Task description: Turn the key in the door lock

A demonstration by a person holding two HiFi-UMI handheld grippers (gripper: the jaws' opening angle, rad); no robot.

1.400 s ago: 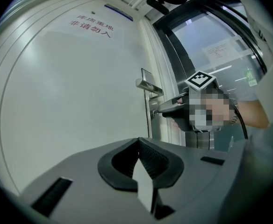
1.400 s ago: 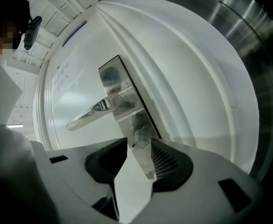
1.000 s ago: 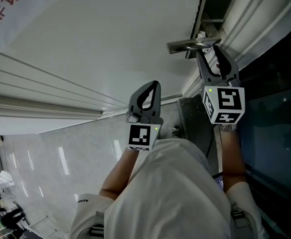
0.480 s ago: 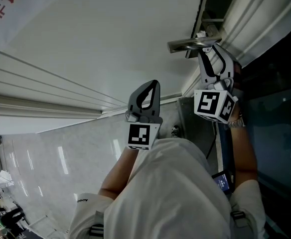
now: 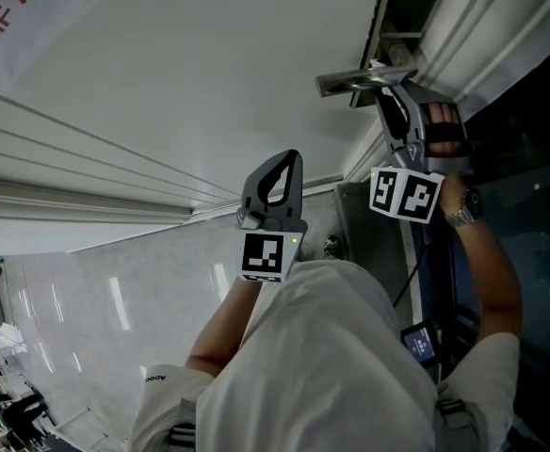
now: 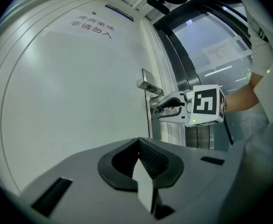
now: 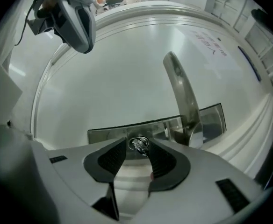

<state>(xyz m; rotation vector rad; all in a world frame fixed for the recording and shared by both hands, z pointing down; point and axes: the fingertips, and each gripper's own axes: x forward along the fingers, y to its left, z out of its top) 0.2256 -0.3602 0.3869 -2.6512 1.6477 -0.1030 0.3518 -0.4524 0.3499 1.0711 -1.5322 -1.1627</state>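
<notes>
The key (image 7: 140, 144) sticks out of the lock in a metal plate (image 7: 108, 133) on the white door, just below the lever handle (image 7: 183, 97). My right gripper (image 7: 137, 146) points at the lock with the key's head between its fingertips. Its jaws have just been closing, and a thin gap still shows on the left side of the key. In the head view the right gripper (image 5: 389, 85) reaches up under the handle (image 5: 355, 84). My left gripper (image 5: 295, 158) hangs apart to the left before the door, shut with nothing in it.
The white door (image 5: 162, 73) fills most of the head view, with red characters at its top left. A dark glass panel and frame (image 5: 529, 205) run along the right. The person's body takes up the lower middle.
The right gripper has rolled about its own axis at the lock, so its marker cube shows another face and the wrist has swung right. The left gripper has stayed put.
</notes>
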